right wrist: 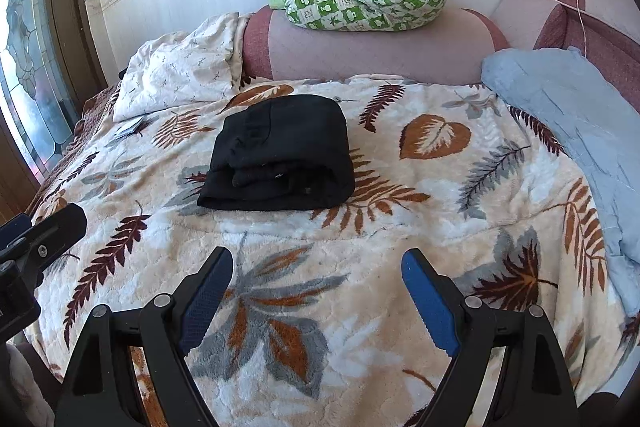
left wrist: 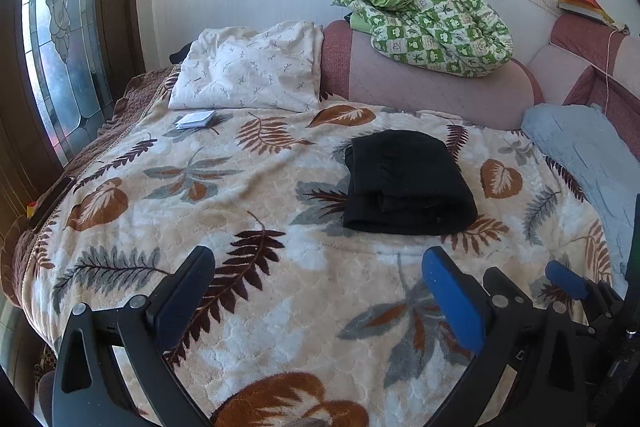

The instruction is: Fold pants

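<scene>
Left tongs (left wrist: pixel 318 261) spread, empty, above the bed's leaf blanket (left wrist: pixel 280 307). Right tongs (right wrist: pixel 318 263) likewise spread, holding nothing. Ahead, well apart from both — pants (right wrist: pixel 280 157), black, folded into a compact stack on the blanket, long axis running left-right, folded edge facing the tongs. They lie ahead-right of the left tongs, ahead-left of the right; neither clearly nearer. Folding looks finished.

Both wrist views look along the bed (left wrist: pixel 280 307) toward the headboard (right wrist: pixel 380 55), side by side; both share the pants (left wrist: pixel 408 183).
</scene>
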Demonstrator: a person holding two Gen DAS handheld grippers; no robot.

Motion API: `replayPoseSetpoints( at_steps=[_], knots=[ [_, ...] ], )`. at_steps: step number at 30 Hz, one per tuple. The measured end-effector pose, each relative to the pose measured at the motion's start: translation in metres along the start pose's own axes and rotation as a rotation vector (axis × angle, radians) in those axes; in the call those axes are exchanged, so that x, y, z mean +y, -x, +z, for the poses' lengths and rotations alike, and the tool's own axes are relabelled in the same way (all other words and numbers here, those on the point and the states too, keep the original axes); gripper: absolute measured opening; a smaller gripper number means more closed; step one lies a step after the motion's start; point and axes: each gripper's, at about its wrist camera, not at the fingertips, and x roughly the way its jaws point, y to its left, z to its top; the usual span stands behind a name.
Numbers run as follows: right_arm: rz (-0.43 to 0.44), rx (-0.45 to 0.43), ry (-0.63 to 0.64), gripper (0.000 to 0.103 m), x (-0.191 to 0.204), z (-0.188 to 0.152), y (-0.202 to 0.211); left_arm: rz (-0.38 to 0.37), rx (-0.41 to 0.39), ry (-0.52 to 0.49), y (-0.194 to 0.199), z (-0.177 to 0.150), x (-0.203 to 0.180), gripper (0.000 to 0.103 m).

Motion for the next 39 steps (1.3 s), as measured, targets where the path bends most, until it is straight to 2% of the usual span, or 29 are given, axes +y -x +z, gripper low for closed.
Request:
replayPoseSetpoints(
  at_steps=[7,13,17,22,28,33,39],
  knots=[
    [-0.010,-0.013,-0.014,0.090,-0.005,-0.007,0.013,-0.031,-0.019,0.027,0.025,-0.003,-0.001,0.103],
    [-0.053,-0.115,0.003,0.095,-0.006,-0.009,0.049,-0.009,-0.051,0.004,0.057,-0.001,-0.007,0.103],
    [-0.093,-0.175,0.050,0.101,-0.004,-0.012,0.064,-0.026,-0.054,0.022,0.056,0.010,-0.013,0.103],
    [-0.096,-0.186,0.053,0.101,-0.008,-0.001,0.058,-0.030,-0.021,-0.016,0.033,0.021,-0.023,0.103],
    [-0.075,-0.142,0.076,0.101,-0.007,0.027,0.033,-0.036,0.014,-0.048,-0.005,0.032,-0.026,0.103],
    [-0.099,-0.125,0.167,0.101,0.007,0.044,0.001,-0.028,0.053,-0.080,-0.049,0.039,-0.029,0.103],
    [-0.089,-0.071,0.195,0.101,0.013,0.054,-0.049,-0.013,0.094,-0.086,-0.103,0.047,-0.025,0.103]
  ],
)
